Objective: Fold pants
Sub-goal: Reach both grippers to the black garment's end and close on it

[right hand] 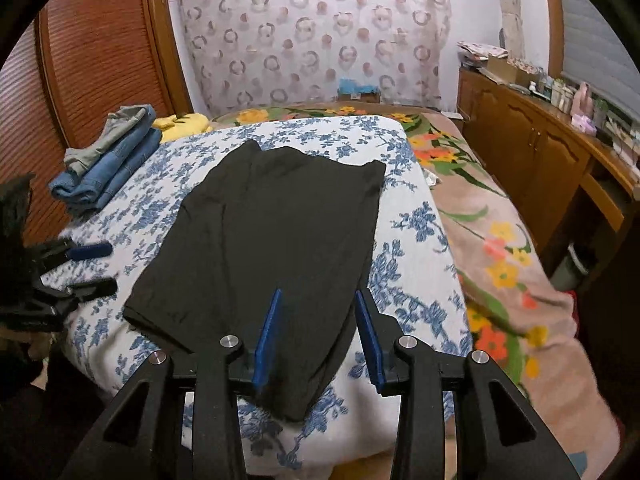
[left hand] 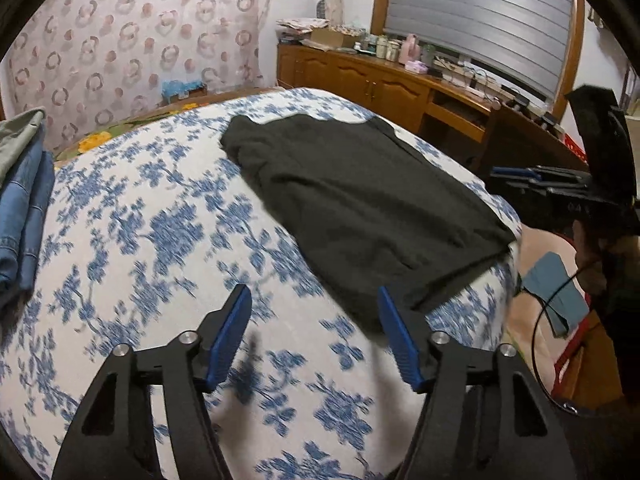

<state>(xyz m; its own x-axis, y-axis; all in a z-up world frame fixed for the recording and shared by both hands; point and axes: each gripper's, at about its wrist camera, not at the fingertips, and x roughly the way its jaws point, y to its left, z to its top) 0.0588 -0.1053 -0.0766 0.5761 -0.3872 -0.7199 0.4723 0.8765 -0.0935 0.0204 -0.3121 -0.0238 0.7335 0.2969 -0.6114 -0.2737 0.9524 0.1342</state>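
Note:
Black pants (right hand: 264,240) lie flat on a white sheet with blue flowers (right hand: 412,264), legs laid together, one end hanging over the near edge. My right gripper (right hand: 318,300) is open just above that near end, its blue pads either side of the cloth, holding nothing. My left gripper (left hand: 314,296) is open and empty over the sheet, left of the pants (left hand: 360,200). The left gripper also shows at the left of the right wrist view (right hand: 92,268); the right gripper shows at the right of the left wrist view (left hand: 520,180).
A stack of folded jeans (right hand: 108,164) sits at the far left of the sheet. A flowered blanket (right hand: 500,248) covers the bed to the right. A wooden cabinet (right hand: 540,152) with clutter runs along the right wall. A wooden slatted door (right hand: 88,60) stands at left.

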